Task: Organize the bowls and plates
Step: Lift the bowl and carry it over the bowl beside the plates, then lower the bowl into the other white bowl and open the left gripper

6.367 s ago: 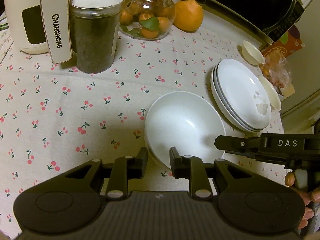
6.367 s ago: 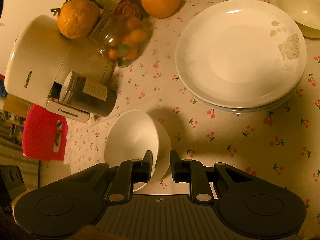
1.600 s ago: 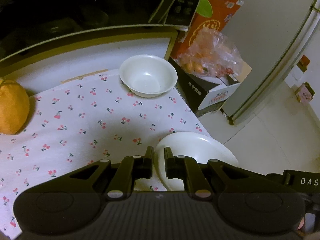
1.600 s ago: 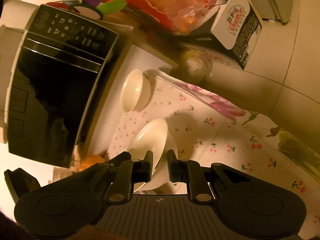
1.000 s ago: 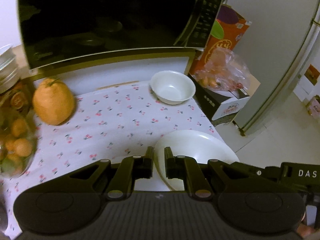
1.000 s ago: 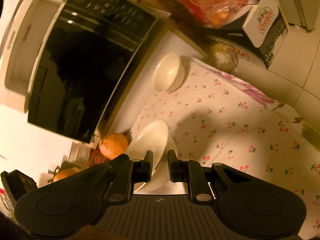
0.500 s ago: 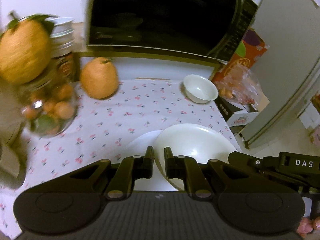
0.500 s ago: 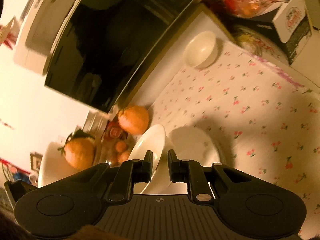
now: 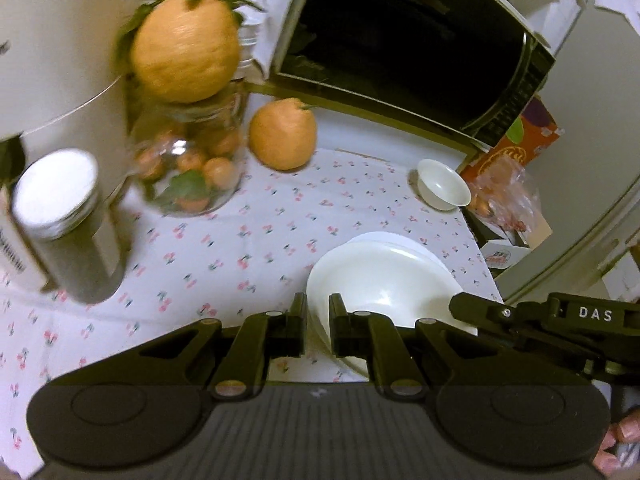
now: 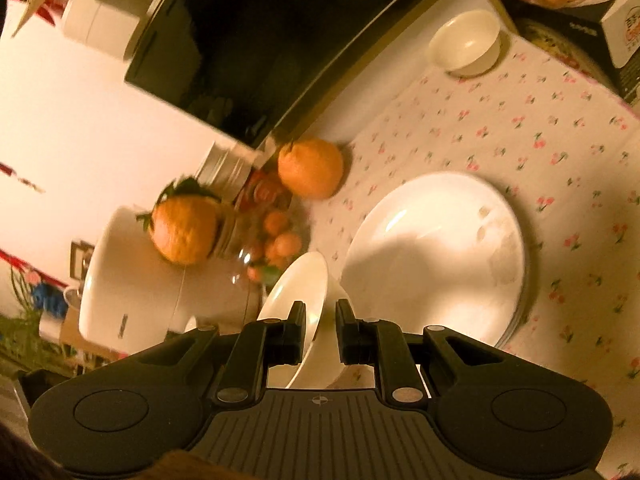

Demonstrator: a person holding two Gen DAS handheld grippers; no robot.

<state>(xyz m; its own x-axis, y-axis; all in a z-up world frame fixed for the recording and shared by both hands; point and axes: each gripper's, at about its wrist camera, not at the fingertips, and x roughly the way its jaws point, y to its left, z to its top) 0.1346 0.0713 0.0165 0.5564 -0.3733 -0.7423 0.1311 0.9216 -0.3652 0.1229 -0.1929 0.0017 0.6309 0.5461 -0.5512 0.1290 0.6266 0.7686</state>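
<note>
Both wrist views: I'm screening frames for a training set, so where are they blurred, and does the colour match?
Left wrist view: cooler, whiter light; the orange on the jar and the glass jar are smeared, while the large bowl stays sharp. Right wrist view: strong yellow cast, the cherry tablecloth streaked, a hard shadow across the plate stack.

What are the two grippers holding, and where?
Both grip the large white bowl by its rim: left gripper one side, right gripper the other.
</note>
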